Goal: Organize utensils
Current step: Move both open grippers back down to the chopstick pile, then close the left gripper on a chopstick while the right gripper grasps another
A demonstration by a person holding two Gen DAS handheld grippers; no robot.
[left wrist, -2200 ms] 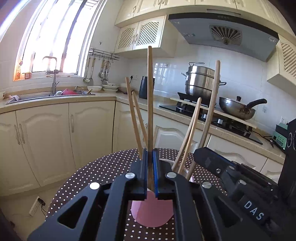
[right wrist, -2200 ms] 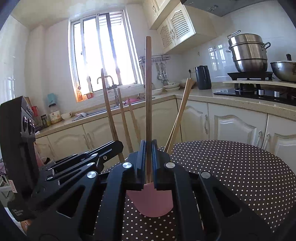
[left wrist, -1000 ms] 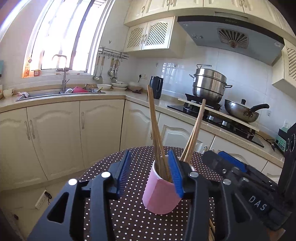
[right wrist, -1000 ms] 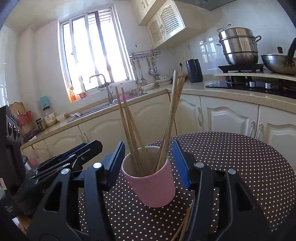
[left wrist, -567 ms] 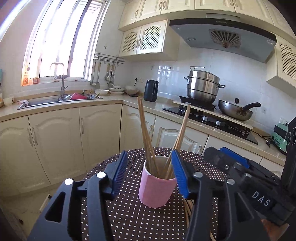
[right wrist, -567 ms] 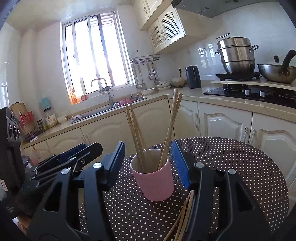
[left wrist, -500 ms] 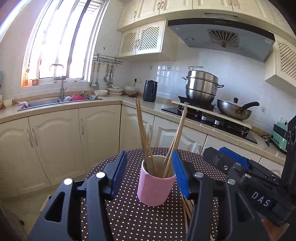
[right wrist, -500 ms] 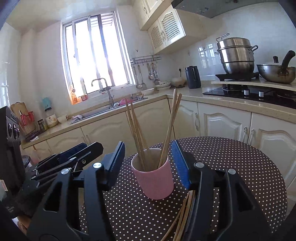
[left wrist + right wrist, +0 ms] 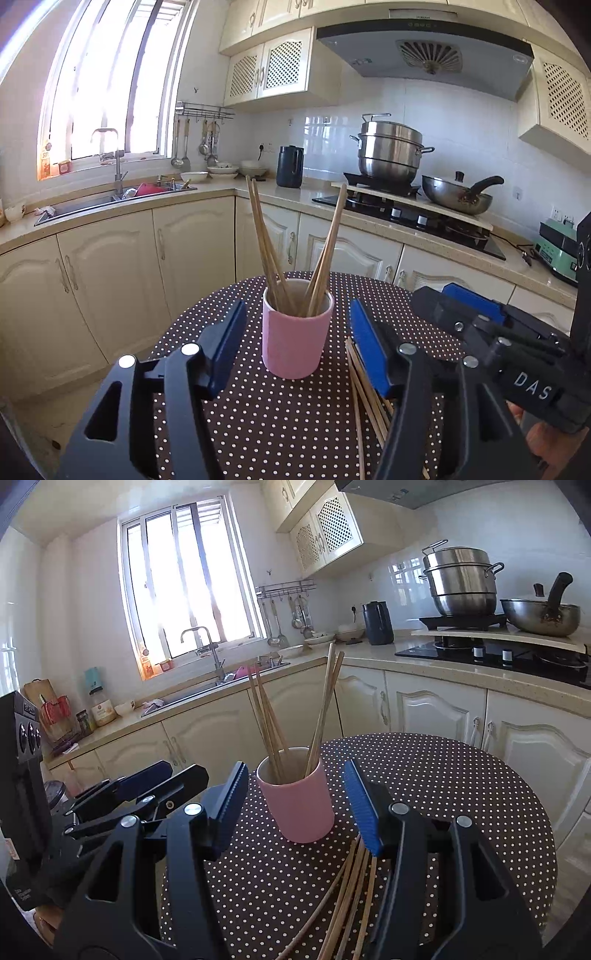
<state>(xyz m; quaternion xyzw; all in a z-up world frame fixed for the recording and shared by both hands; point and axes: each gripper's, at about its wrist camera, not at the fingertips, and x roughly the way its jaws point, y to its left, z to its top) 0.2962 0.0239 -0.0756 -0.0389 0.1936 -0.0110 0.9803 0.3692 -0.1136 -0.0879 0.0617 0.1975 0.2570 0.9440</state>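
Note:
A pink cup [image 9: 295,332] [image 9: 297,799] stands upright on the polka-dot round table [image 9: 280,421] [image 9: 443,775], holding several wooden chopsticks [image 9: 266,243] [image 9: 266,720] that fan out left and right. More loose chopsticks [image 9: 364,391] [image 9: 351,897] lie on the table in front of the cup, partly under the gripper fingers. My left gripper [image 9: 295,339] is short of the cup, its jaws opening, nothing between the blue pads. My right gripper [image 9: 293,805] stands open the same way, pads clear of the cup. Each gripper shows at the side of the other's view.
Cream kitchen cabinets and a counter curve behind the table. On the counter are a sink [image 9: 85,206], a black kettle [image 9: 290,166], and a hob with a steel steamer pot [image 9: 391,147] and a wok [image 9: 458,192]. A green appliance [image 9: 557,240] sits far right.
Both grippers let go of the upright chopsticks, which dropped into the cup, and pulled back from it. The cup looks smaller now, and the loose chopsticks on the table have come into view.

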